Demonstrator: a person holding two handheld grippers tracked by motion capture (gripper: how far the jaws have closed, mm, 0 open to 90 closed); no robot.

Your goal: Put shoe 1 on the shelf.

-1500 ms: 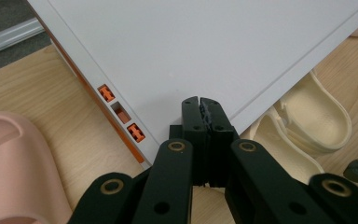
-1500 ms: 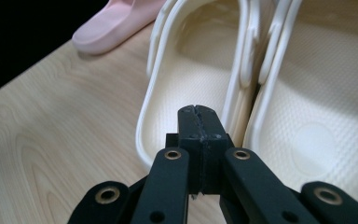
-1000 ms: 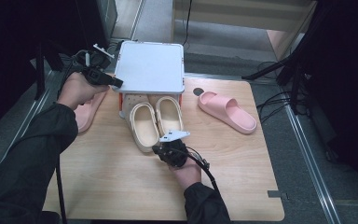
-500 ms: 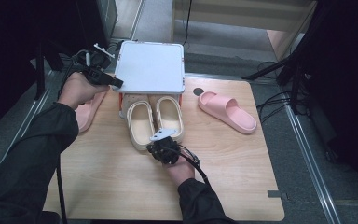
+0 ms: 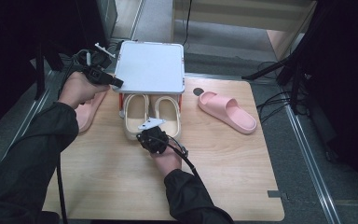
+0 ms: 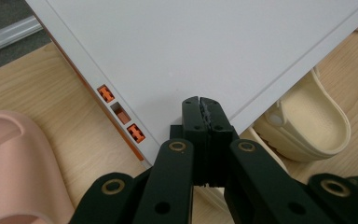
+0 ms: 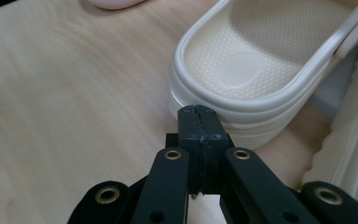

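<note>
ITEM: cream slippers, pair [image 5: 152,112] – on counter [image 5: 223,186], toes tucked under white low shelf [image 5: 151,65], heels sticking out toward the person. Left cream slipper [image 7: 256,70] of pair is the one being worked.

R gripper [image 5: 150,135] – jaws fully together, nothing held; closed tips [image 7: 198,122] touching the heel wall of that slipper, low, near the sole. Reads as a push, not a grasp.

L gripper [image 5: 106,78] – jaws together, nothing between; tips [image 6: 200,109] resting on top of shelf near its front-left corner, prob. steadying it.

Also on counter: pink slipper [image 5: 227,111] to right of shelf, well apart; second pink slipper [image 5: 87,109] at left, just beside shelf leg.

Step (est.): nudge cream slipper further under shelf. To do well: keep tips low and centred on heel so slipper slides straight, not pivots into its mate; push slow, level w/ counter; keep L pressing down so shelf doesn't shift.
</note>
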